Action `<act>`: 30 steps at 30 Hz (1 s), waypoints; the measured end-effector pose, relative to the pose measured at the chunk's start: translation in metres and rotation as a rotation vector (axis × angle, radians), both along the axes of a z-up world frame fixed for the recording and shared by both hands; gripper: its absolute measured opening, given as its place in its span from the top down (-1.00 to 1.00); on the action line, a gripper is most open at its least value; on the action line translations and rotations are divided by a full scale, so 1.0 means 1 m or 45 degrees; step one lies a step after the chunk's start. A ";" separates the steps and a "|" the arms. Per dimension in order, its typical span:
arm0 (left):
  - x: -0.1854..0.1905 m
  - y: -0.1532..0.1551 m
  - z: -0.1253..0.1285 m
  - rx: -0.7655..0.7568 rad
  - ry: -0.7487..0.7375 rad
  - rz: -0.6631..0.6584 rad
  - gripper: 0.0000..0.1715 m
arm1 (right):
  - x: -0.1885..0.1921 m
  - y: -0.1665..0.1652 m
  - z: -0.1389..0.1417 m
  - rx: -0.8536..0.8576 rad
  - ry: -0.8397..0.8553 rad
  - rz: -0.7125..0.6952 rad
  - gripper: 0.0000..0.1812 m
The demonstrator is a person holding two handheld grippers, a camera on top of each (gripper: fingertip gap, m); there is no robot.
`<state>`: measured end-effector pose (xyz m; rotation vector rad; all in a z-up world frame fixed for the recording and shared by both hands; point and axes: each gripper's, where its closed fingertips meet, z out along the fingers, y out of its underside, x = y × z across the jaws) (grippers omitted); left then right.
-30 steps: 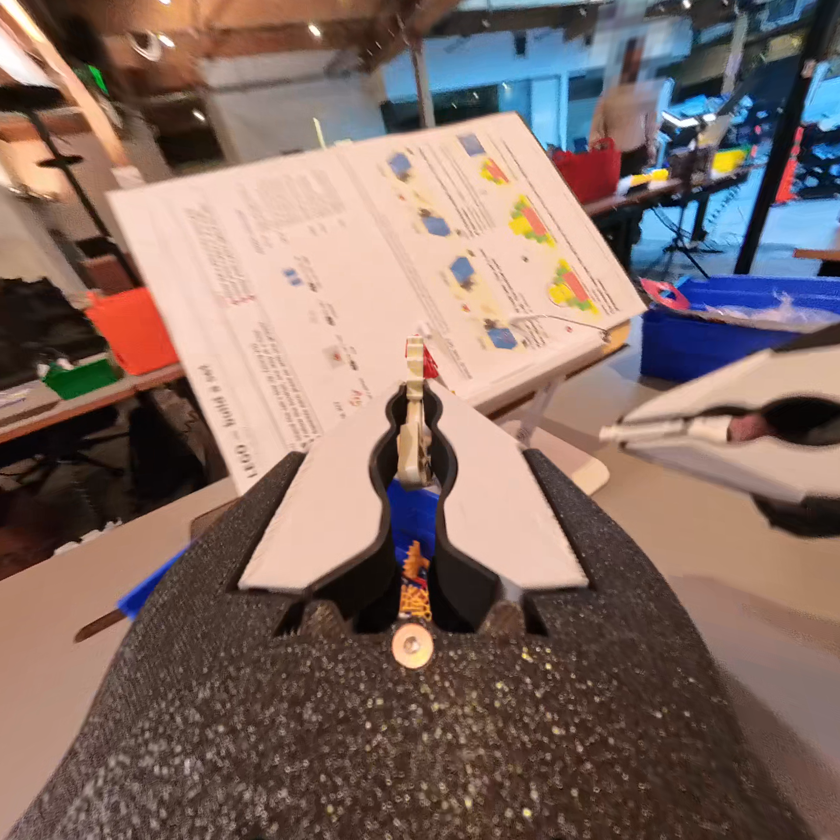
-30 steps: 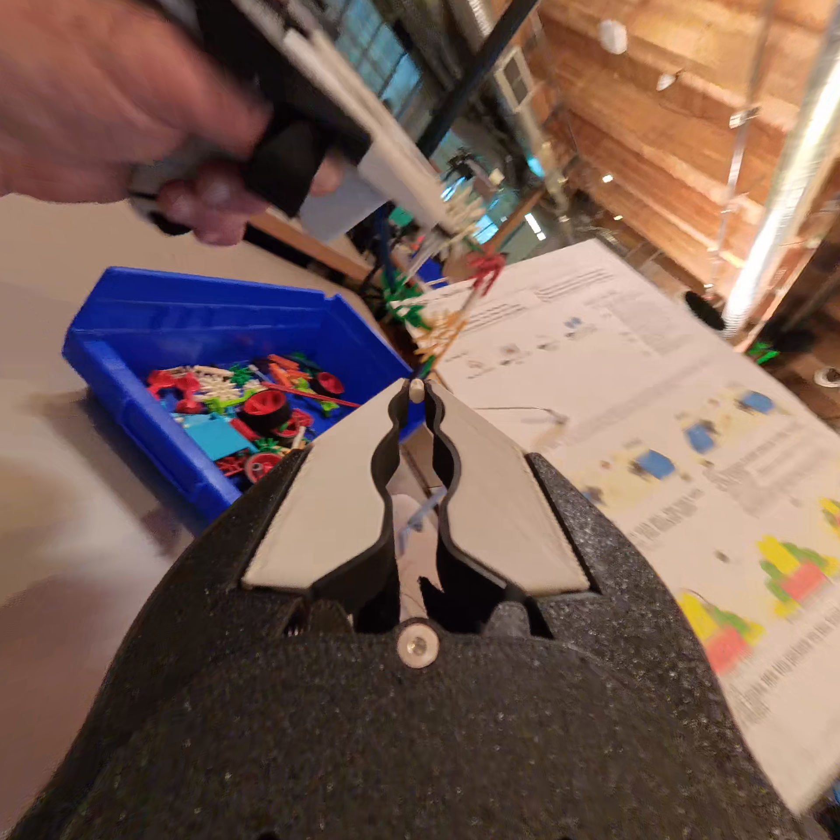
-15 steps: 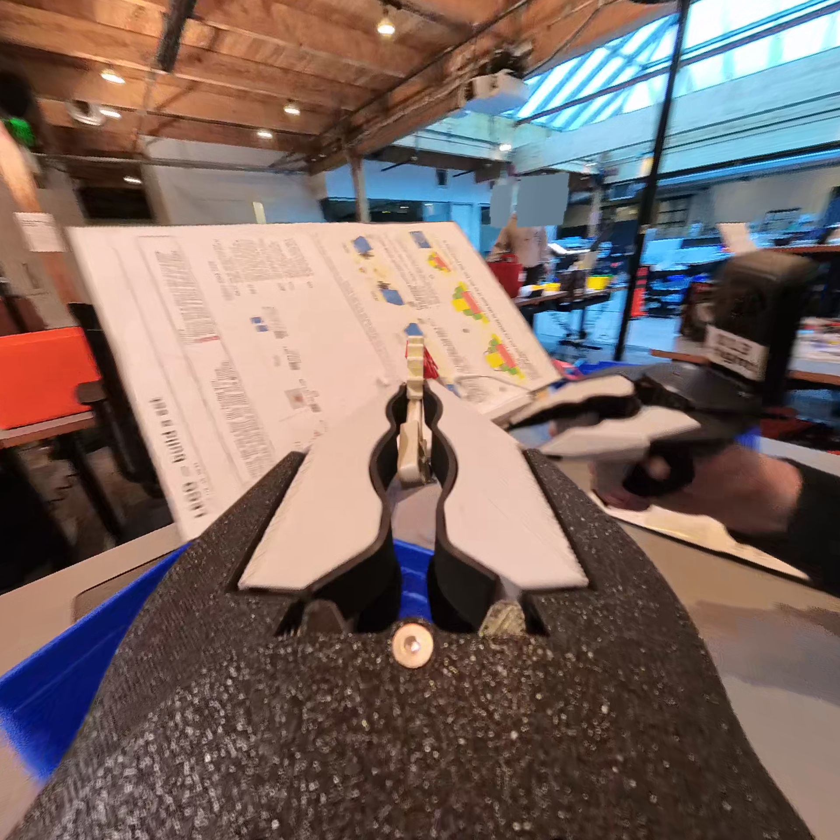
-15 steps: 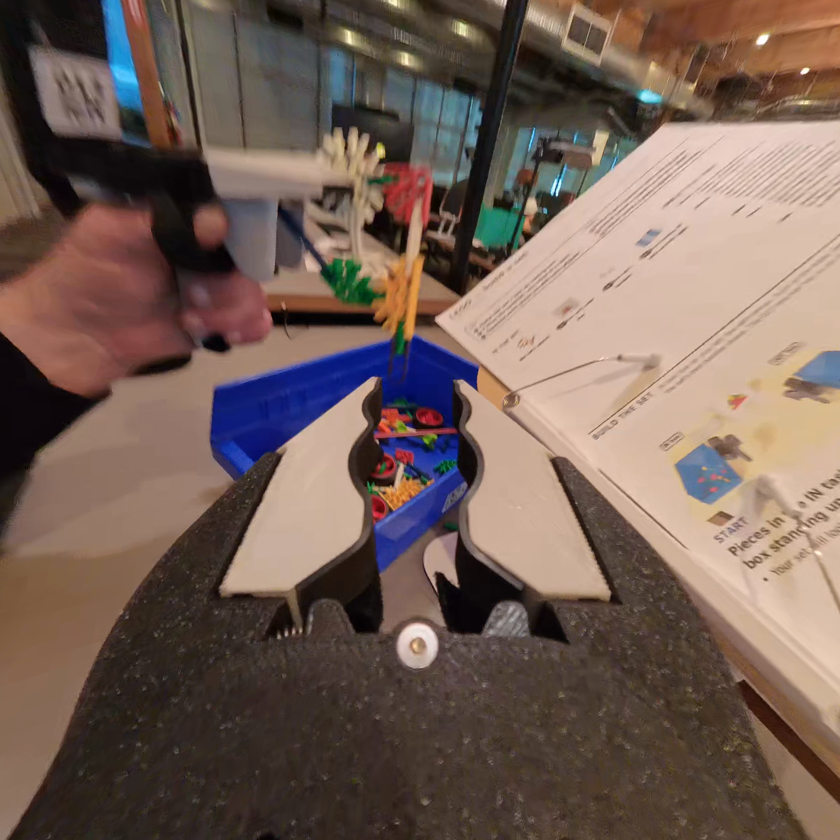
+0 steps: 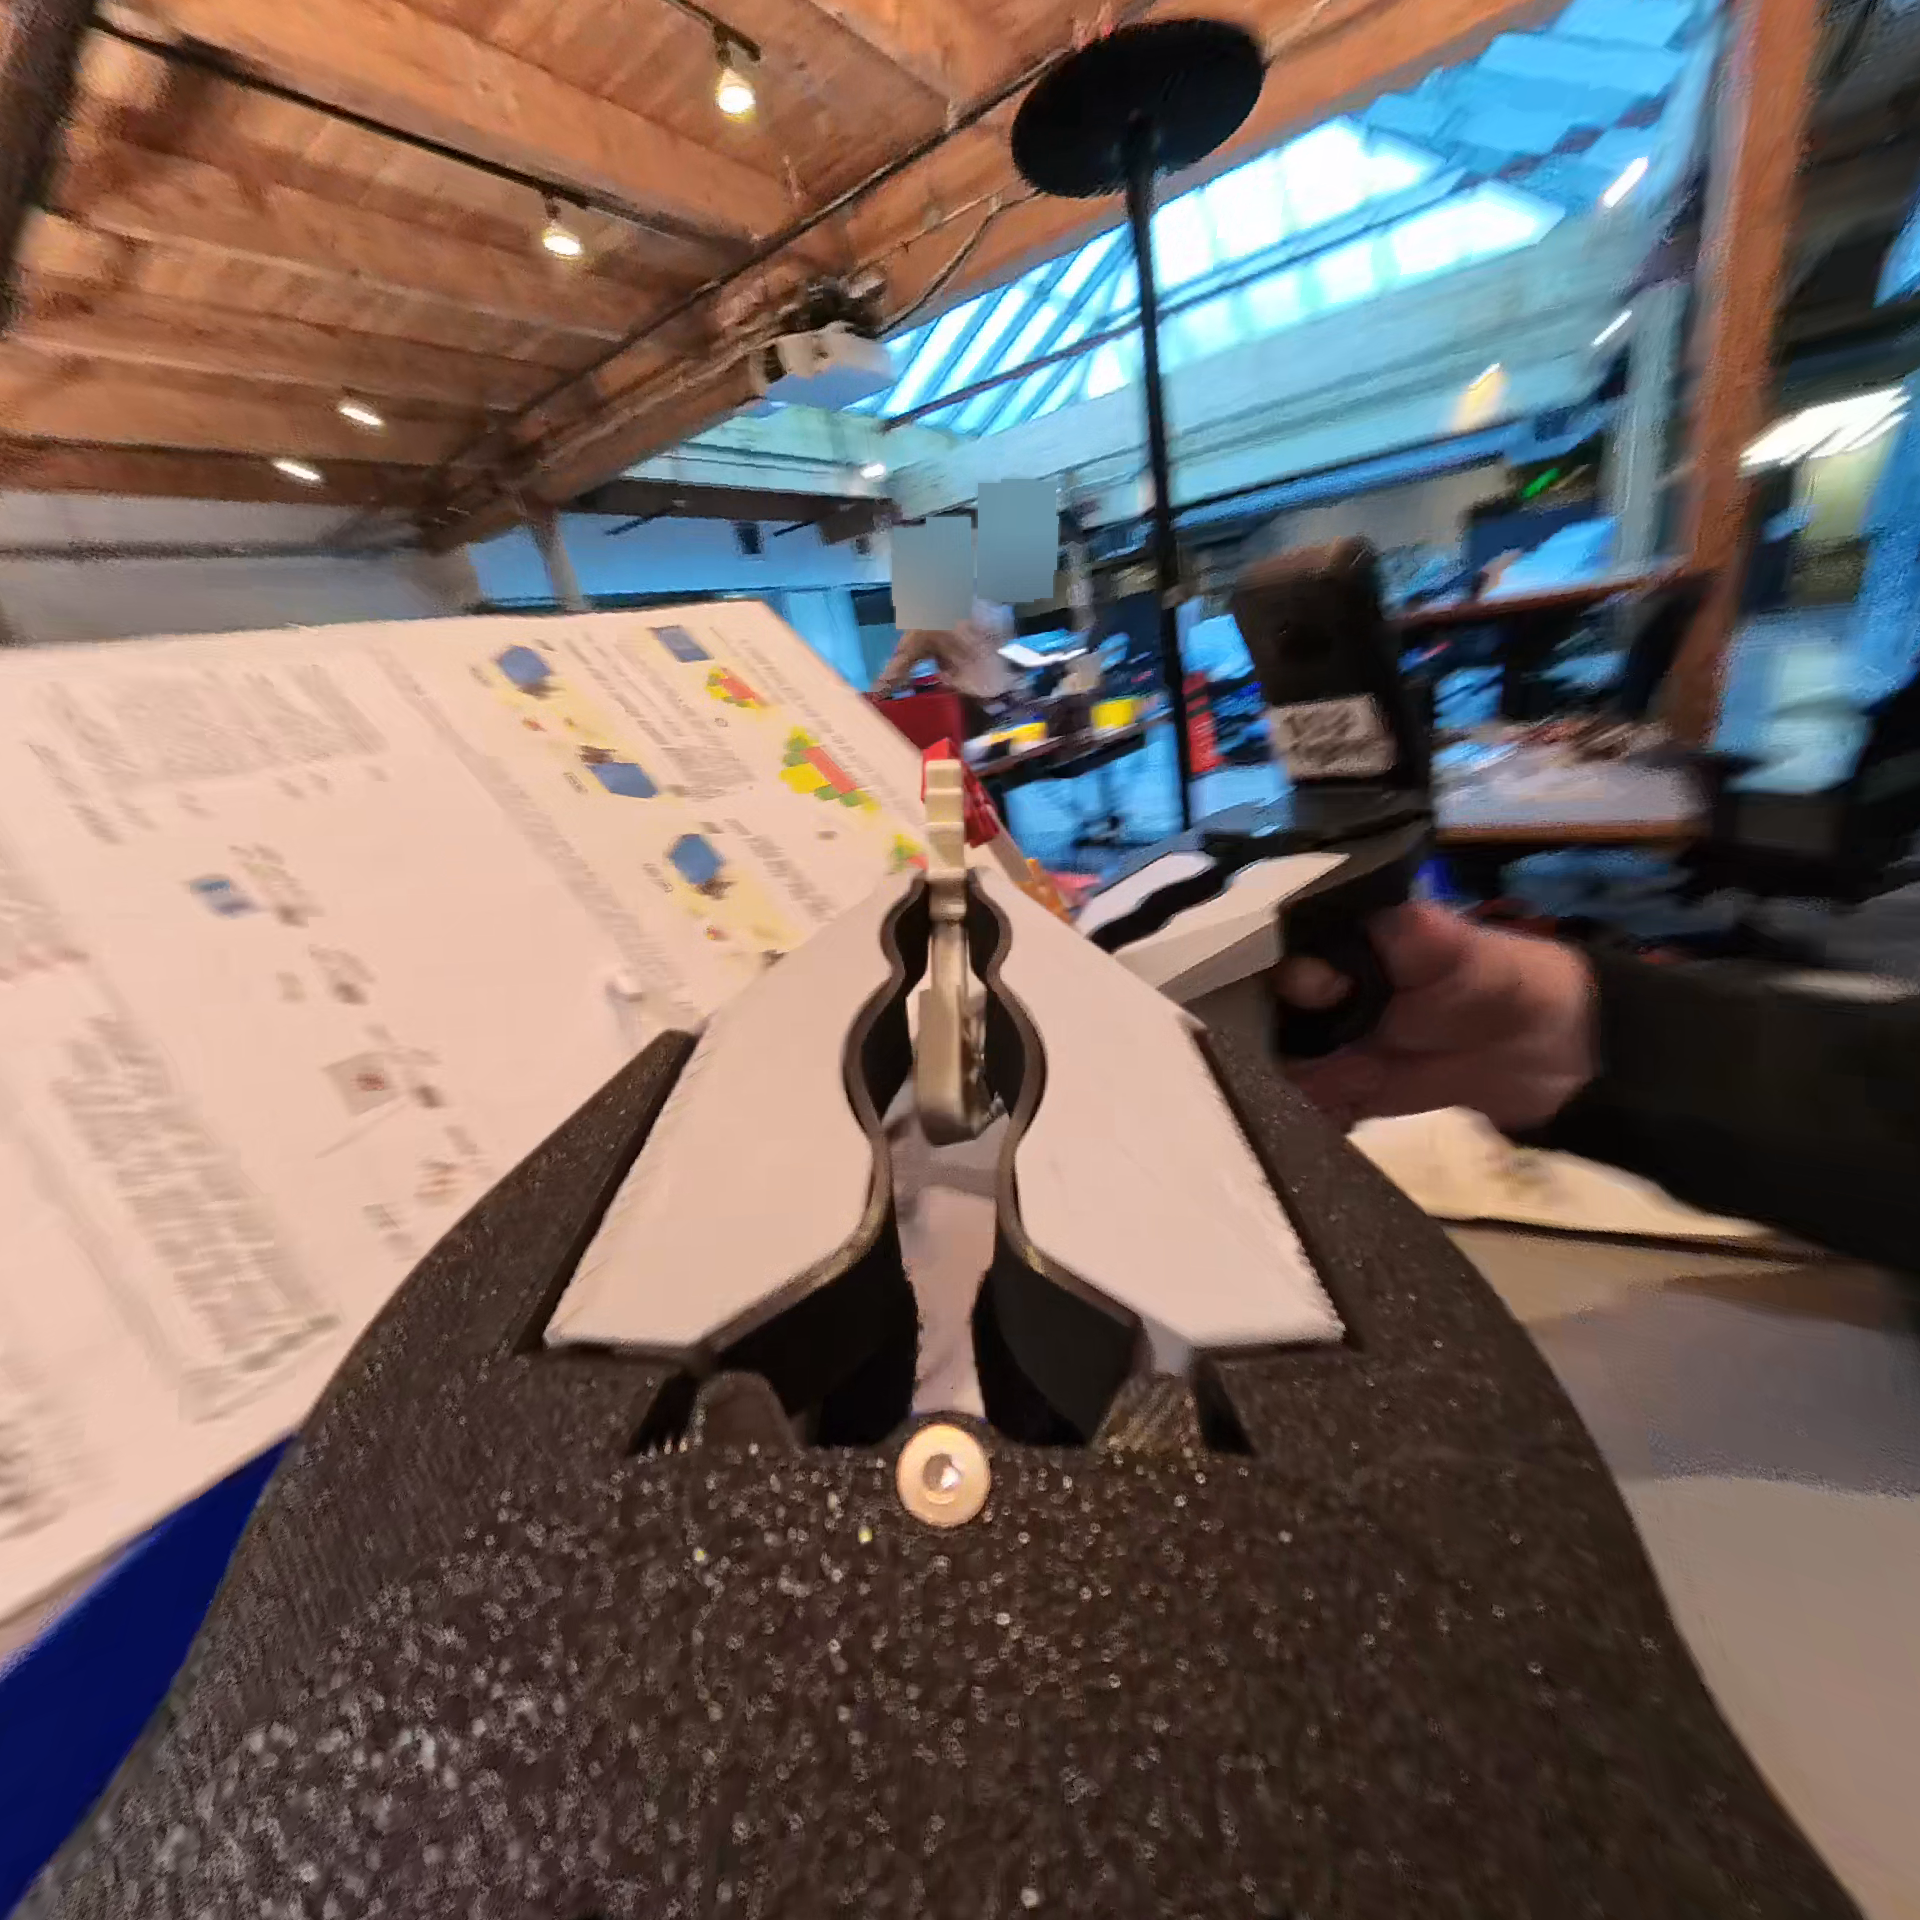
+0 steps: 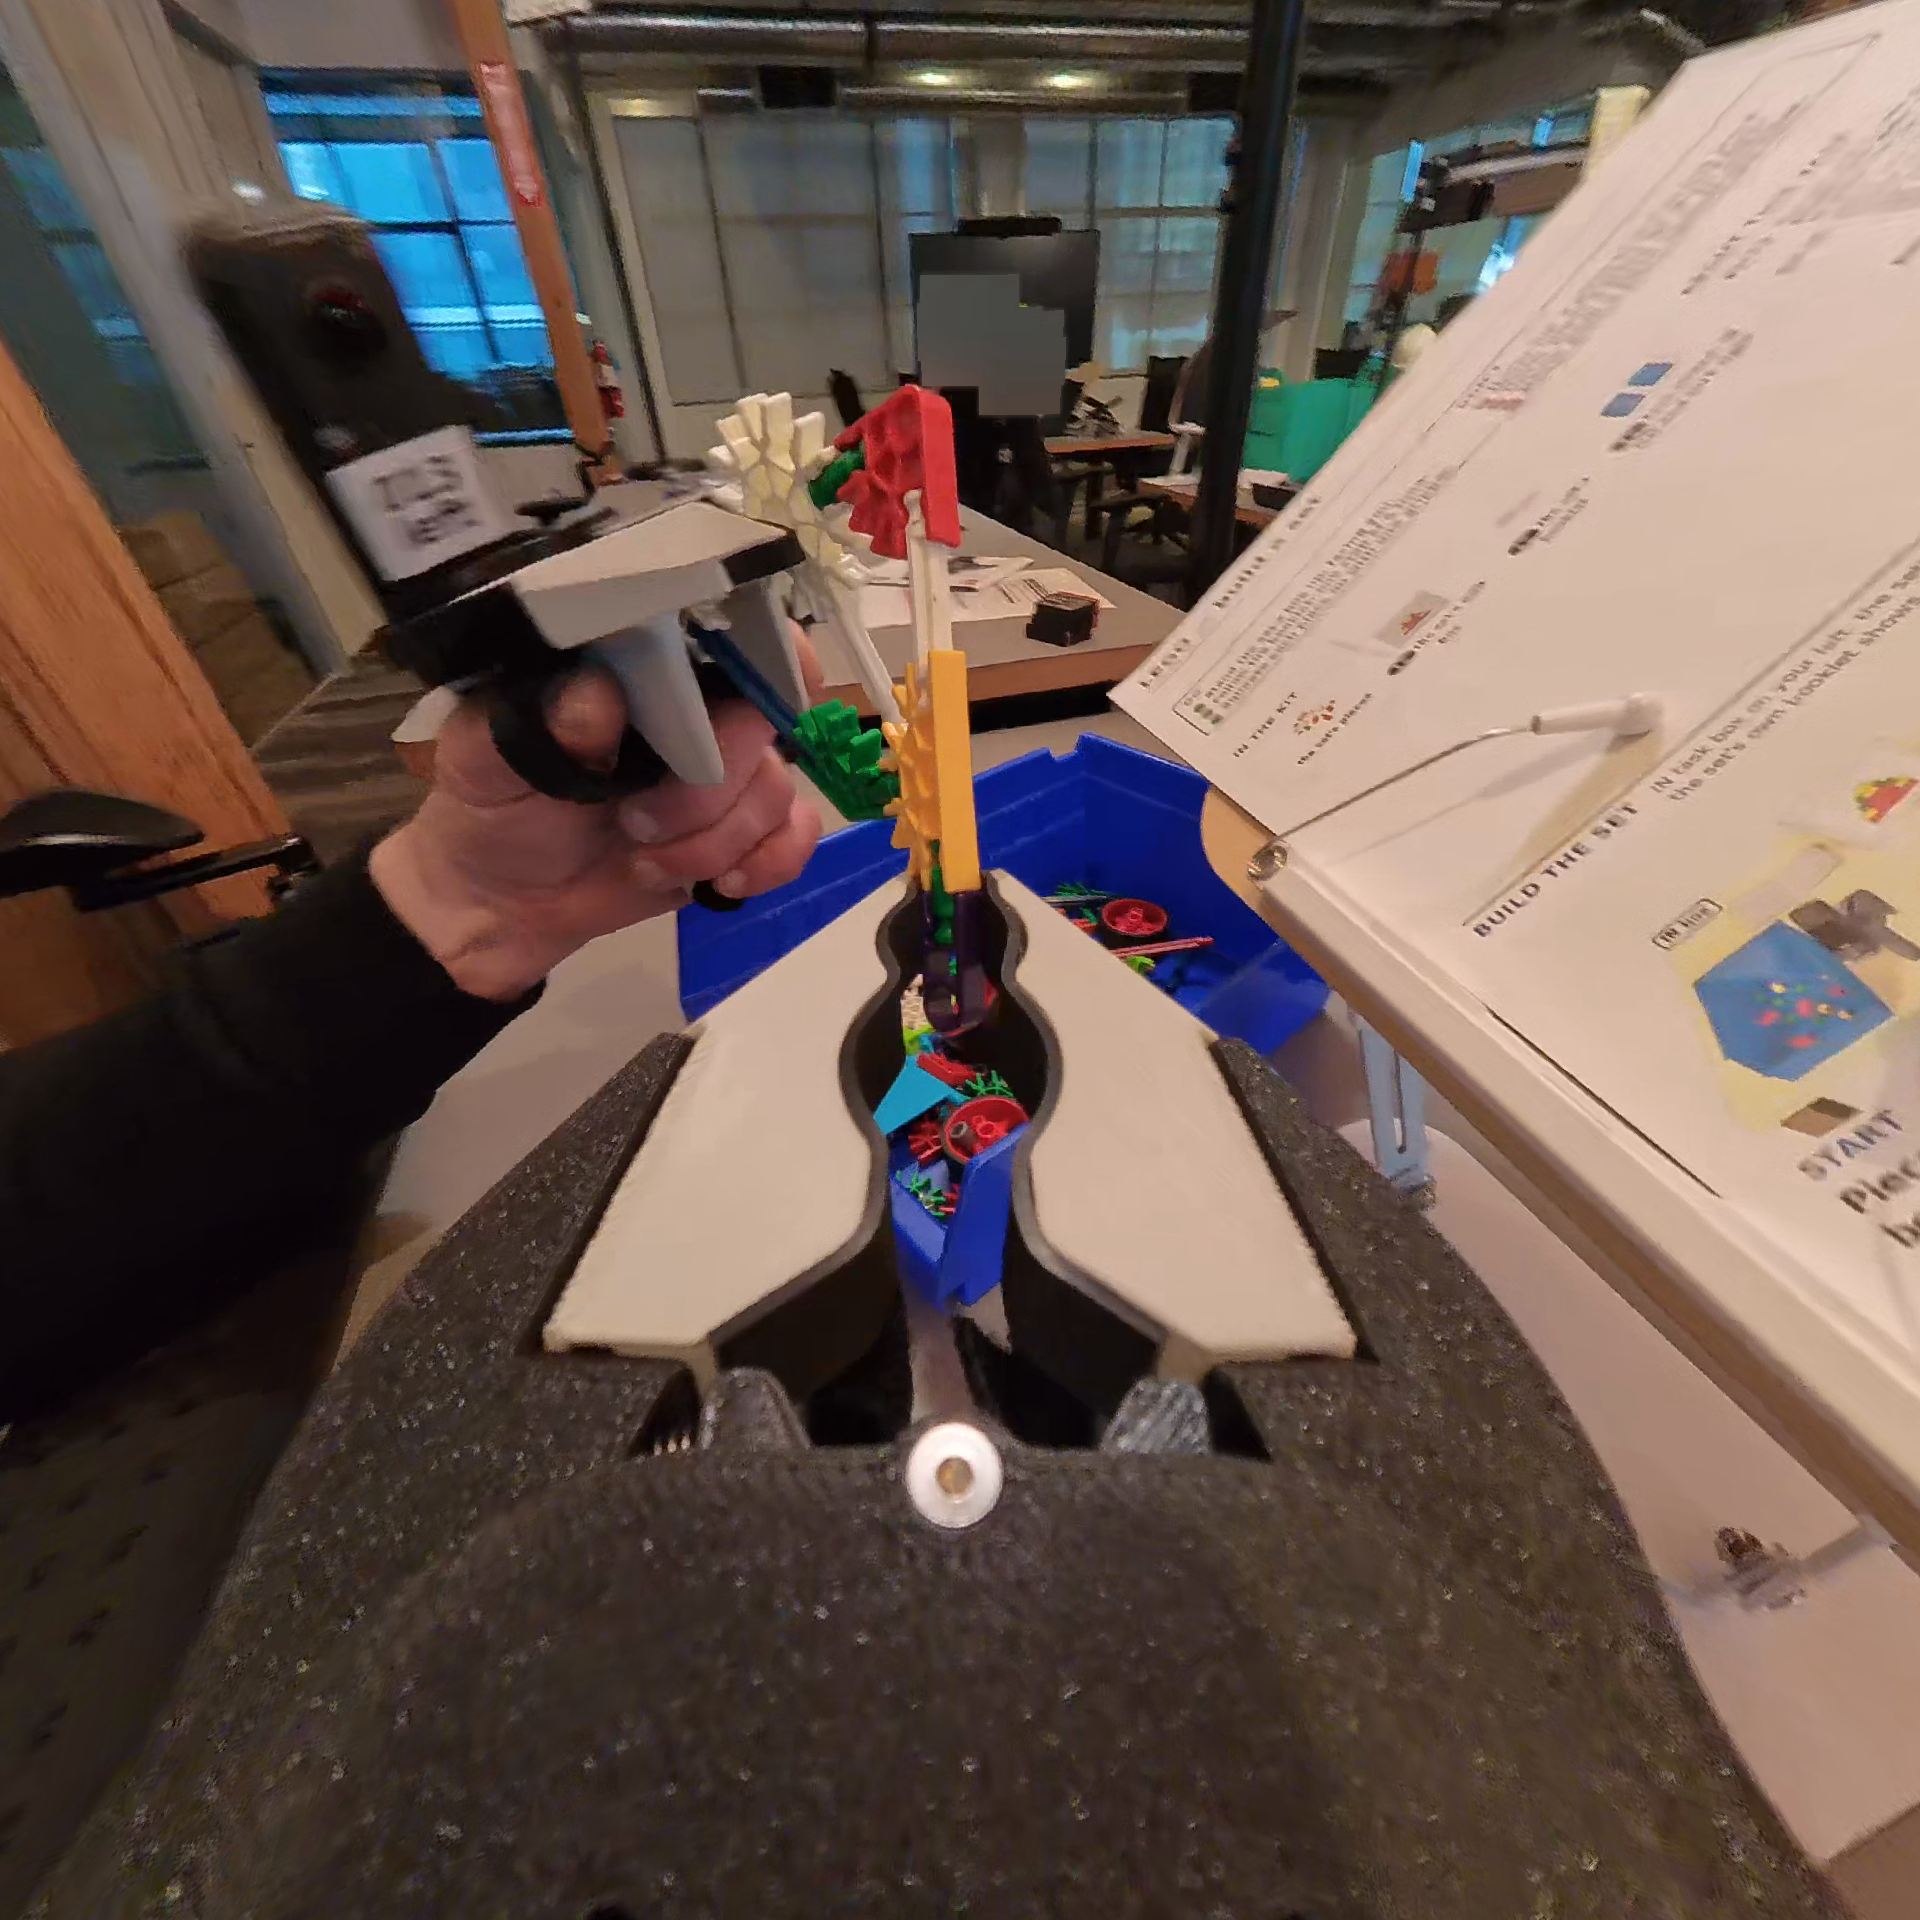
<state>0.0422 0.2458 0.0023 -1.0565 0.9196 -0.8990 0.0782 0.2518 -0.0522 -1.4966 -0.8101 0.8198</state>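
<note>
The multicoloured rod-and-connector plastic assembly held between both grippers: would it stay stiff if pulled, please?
The multicoloured rod-and-connector plastic assembly probably flexes: its rods look thin. Its snap joints might separate under pull. It seems light, being an open frame.

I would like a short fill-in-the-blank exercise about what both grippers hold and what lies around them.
1. The left gripper is shut on a ______-coloured connector piece.
2. The right gripper is shut on a purple piece at the lower end of the toy assembly, just below its ______ connector.
3. Loose toy parts lie in a ______ bin on the table.
4. The instruction sheet rests on a tilted ______.

Missing words: white; yellow; blue; stand
</note>
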 end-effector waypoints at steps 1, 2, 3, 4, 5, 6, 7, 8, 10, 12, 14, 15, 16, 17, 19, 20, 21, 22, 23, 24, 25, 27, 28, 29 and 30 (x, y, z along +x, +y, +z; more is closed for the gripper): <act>0.000 0.002 0.000 0.100 0.046 0.095 0.96 | 0.000 0.003 -0.001 -0.009 -0.011 -0.039 0.93; 0.001 -0.001 0.001 0.168 0.074 0.132 0.96 | 0.000 0.005 -0.002 -0.020 -0.024 -0.060 0.93; 0.003 -0.004 0.003 0.223 0.094 0.170 0.96 | -0.001 0.004 -0.002 -0.040 -0.017 -0.061 0.94; 0.004 -0.006 0.005 0.303 0.116 0.230 0.96 | -0.002 0.004 -0.003 -0.061 -0.015 -0.068 0.94; 0.006 -0.007 0.006 0.359 0.142 0.278 0.96 | -0.001 0.006 -0.003 -0.066 -0.019 -0.091 0.94; 0.008 -0.007 0.005 0.405 0.179 0.334 0.96 | 0.001 0.008 -0.004 -0.088 -0.015 -0.107 0.94; 0.009 -0.004 0.005 0.472 0.219 0.418 0.96 | 0.003 0.008 -0.003 -0.118 0.009 -0.113 0.94; 0.011 -0.002 0.004 0.517 0.252 0.477 0.96 | 0.005 0.010 -0.004 -0.140 0.015 -0.128 0.94; 0.013 0.004 0.002 0.605 0.321 0.604 0.96 | 0.009 0.014 -0.006 -0.159 0.015 -0.184 0.94; 0.015 0.011 -0.001 0.663 0.382 0.735 0.96 | 0.012 0.021 -0.009 -0.178 0.020 -0.248 0.95; 0.016 0.020 -0.004 0.694 0.436 0.863 0.96 | 0.015 0.028 -0.011 -0.176 0.014 -0.334 0.94; 0.018 0.022 -0.005 0.707 0.445 0.898 0.96 | 0.017 0.031 -0.013 -0.153 -0.020 -0.378 0.94; 0.020 0.022 -0.006 0.735 0.454 0.922 0.96 | 0.018 0.033 -0.014 -0.147 -0.025 -0.404 0.94; 0.020 0.023 -0.006 0.733 0.452 0.930 0.96 | 0.019 0.033 -0.014 -0.138 -0.027 -0.423 0.94; 0.017 0.022 -0.004 0.593 0.359 0.818 0.96 | 0.016 0.029 -0.012 -0.040 -0.113 -0.401 0.91; 0.012 0.019 -0.001 0.504 0.277 0.710 0.96 | 0.014 0.023 -0.004 0.025 -0.104 -0.335 0.91; 0.009 0.011 0.005 0.426 0.181 0.553 0.96 | 0.011 0.014 0.003 0.071 -0.091 -0.239 0.91; 0.007 0.000 0.009 0.352 0.097 0.365 0.97 | 0.007 0.001 0.004 0.073 -0.105 -0.111 0.90; 0.004 -0.009 0.012 0.300 0.044 0.228 0.97 | 0.004 -0.014 0.003 0.040 -0.105 0.038 0.83; 0.000 -0.012 0.014 0.283 0.013 0.190 0.97 | 0.007 -0.021 0.008 0.027 -0.067 0.097 0.68; 0.000 -0.016 0.014 0.270 0.023 0.134 0.97 | 0.010 -0.028 0.014 0.018 -0.015 0.157 0.58; 0.008 -0.030 0.004 0.228 0.088 -0.036 0.97 | 0.016 -0.043 0.018 -0.043 0.043 0.296 0.57; 0.014 -0.036 -0.002 0.205 0.128 -0.105 0.97 | 0.019 -0.045 0.023 -0.012 0.073 0.297 0.57; 0.021 -0.041 -0.011 0.189 0.186 -0.162 0.97 | 0.018 -0.050 0.028 0.005 0.108 0.331 0.58; 0.027 -0.044 -0.019 0.202 0.239 -0.177 0.97 | 0.016 -0.056 0.032 0.014 0.133 0.376 0.59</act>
